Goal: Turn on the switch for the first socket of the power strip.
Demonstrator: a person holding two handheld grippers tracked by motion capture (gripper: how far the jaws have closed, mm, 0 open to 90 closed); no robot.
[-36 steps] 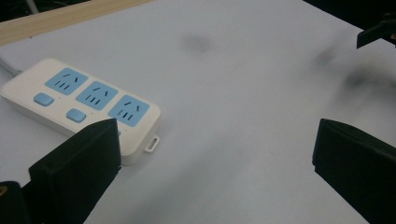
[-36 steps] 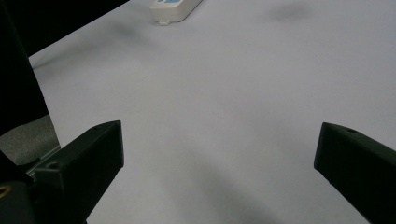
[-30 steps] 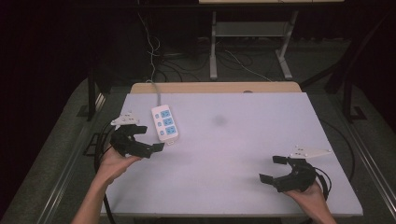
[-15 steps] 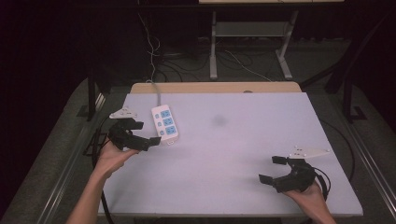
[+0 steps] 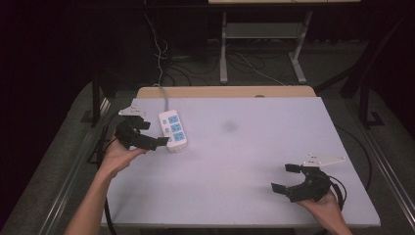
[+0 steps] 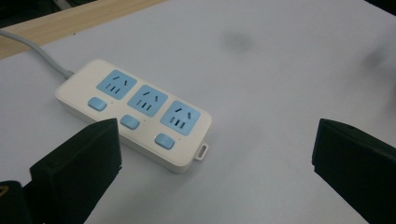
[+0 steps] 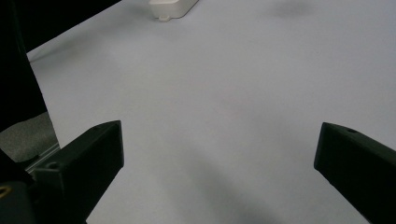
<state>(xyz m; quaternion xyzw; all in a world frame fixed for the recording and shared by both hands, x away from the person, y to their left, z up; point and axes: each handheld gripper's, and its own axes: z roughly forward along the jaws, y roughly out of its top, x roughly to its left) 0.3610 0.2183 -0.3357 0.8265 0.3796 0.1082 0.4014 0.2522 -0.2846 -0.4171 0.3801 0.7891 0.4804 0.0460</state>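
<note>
A white power strip (image 5: 173, 129) with three blue sockets and three blue switches lies at the far left of the white table (image 5: 235, 166). Its grey cable (image 5: 163, 99) runs off the far edge. My left gripper (image 5: 151, 133) is open just left of the strip, its jaws reaching toward the strip's near end without closing on it. In the left gripper view the strip (image 6: 135, 111) lies between and ahead of the wide jaws of the left gripper (image 6: 215, 147). My right gripper (image 5: 286, 178) is open and empty at the near right. The strip's end (image 7: 171, 7) lies far ahead of the right gripper (image 7: 219, 142).
A wooden strip (image 5: 225, 91) borders the table's far edge. A faint dark smudge (image 5: 229, 126) marks the tabletop near its middle. Beyond the table are desk legs (image 5: 223, 54) and loose cables (image 5: 254, 68) on the floor. Metal rails (image 5: 73, 181) run along both sides.
My left gripper has shifted slightly farther from the person and left, alongside the power strip. The right gripper and the strip have stayed put.
</note>
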